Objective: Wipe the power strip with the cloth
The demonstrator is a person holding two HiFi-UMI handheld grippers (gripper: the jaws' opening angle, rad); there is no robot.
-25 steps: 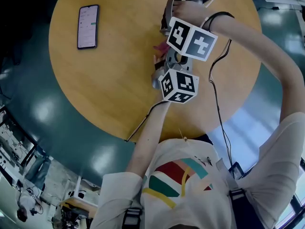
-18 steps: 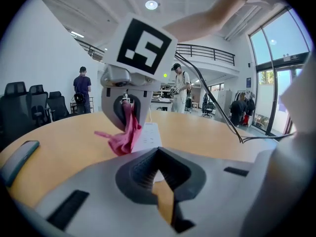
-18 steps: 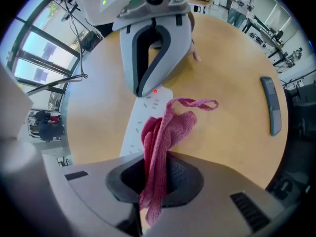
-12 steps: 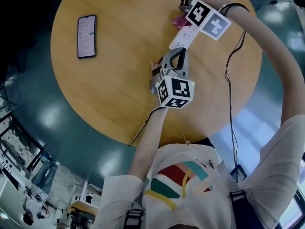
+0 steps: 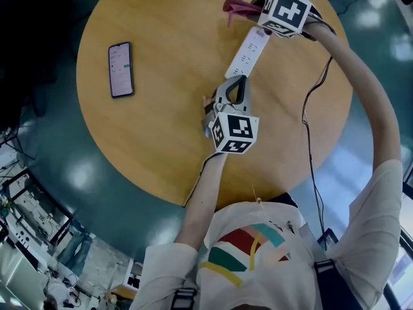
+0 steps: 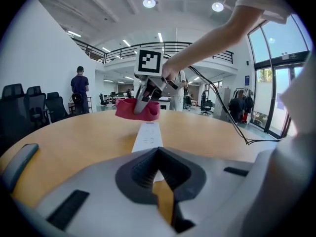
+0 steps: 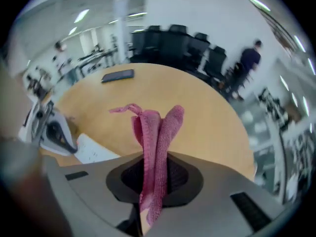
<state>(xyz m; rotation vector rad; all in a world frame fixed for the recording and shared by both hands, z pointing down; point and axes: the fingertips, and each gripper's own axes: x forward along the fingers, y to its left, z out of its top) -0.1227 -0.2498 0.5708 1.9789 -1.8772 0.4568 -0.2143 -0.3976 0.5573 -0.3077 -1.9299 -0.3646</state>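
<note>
Pinning seemed the purpose: left claw (image 5: 236, 82) was held shut and empty, tips set at the near end of the strip (image 5: 247, 51). Cloth (image 5: 236, 6) was clamped in right claw (image 5: 257, 2), just past the strip's far end, judged poised for a stroke.

Pretty big open office: a round wooden worktop (image 5: 161, 128) sits on a shiny teal floor (image 5: 58, 154), black chairs (image 6: 29, 107) stand by the white wall (image 6: 29, 58), a railed balcony (image 6: 113, 51) runs overhead under round ceiling lights (image 6: 149, 3), with tall windows (image 6: 279, 78) alongside.
</note>
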